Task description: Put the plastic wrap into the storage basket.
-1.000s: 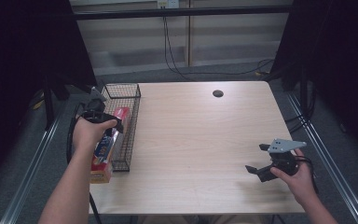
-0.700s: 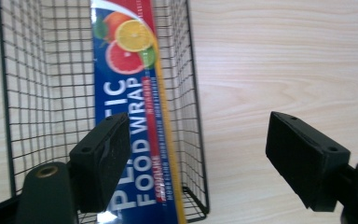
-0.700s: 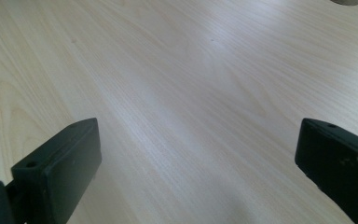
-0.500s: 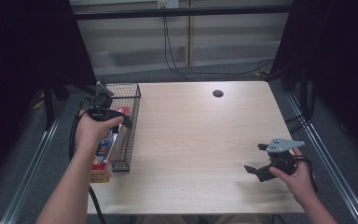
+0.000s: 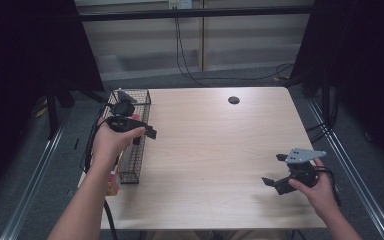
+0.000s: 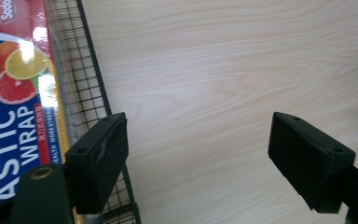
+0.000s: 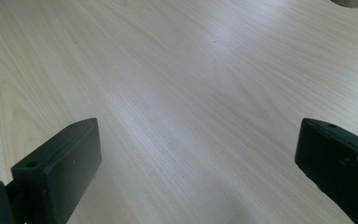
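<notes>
Basket [image 5: 131, 150] of black wire at tabletop [image 5: 215, 150] left edge, plastic wrap box [image 6: 14, 116] lying inside. Left claw [image 6: 196, 158] above basket's right rim, spread wide, empty, one jaw over mesh, other over bare wood. Right claw [image 7: 196, 172] spread, empty, low over tabletop near right front

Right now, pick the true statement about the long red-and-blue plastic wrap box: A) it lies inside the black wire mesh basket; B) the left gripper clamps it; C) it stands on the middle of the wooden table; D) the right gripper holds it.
A: the plastic wrap box lies behind the black wire mesh basket's wall, while the left gripper is open beside it.
</notes>
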The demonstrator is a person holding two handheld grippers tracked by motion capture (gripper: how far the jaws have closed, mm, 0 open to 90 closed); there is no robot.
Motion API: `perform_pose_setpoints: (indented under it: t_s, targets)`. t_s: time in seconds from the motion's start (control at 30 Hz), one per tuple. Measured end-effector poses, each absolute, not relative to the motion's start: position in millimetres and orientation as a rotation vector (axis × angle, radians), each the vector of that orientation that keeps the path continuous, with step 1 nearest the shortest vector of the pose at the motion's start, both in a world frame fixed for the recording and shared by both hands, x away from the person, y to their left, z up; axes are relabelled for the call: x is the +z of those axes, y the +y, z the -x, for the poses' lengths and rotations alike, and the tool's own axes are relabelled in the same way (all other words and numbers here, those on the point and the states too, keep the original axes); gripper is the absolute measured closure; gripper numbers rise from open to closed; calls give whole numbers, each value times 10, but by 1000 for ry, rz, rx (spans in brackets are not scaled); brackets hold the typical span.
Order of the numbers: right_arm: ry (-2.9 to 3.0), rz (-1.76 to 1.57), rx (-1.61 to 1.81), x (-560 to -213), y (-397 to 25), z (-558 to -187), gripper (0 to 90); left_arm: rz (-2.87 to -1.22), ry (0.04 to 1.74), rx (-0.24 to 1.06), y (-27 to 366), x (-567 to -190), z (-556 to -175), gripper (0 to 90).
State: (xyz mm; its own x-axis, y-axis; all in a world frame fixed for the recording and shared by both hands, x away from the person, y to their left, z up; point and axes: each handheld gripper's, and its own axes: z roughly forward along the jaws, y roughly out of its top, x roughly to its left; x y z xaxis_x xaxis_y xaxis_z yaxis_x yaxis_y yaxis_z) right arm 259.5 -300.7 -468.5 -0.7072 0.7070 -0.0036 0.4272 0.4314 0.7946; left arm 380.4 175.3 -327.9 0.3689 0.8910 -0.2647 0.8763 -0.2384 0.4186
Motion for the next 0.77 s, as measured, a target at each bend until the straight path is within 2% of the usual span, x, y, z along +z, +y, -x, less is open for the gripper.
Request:
perform_pose_setpoints:
  t_s: [0.77]
  targets:
    - [2350,-976,1153,-4690,-3023,-2587,2,-2173,1233,57,1380,-3485,-3582,98]
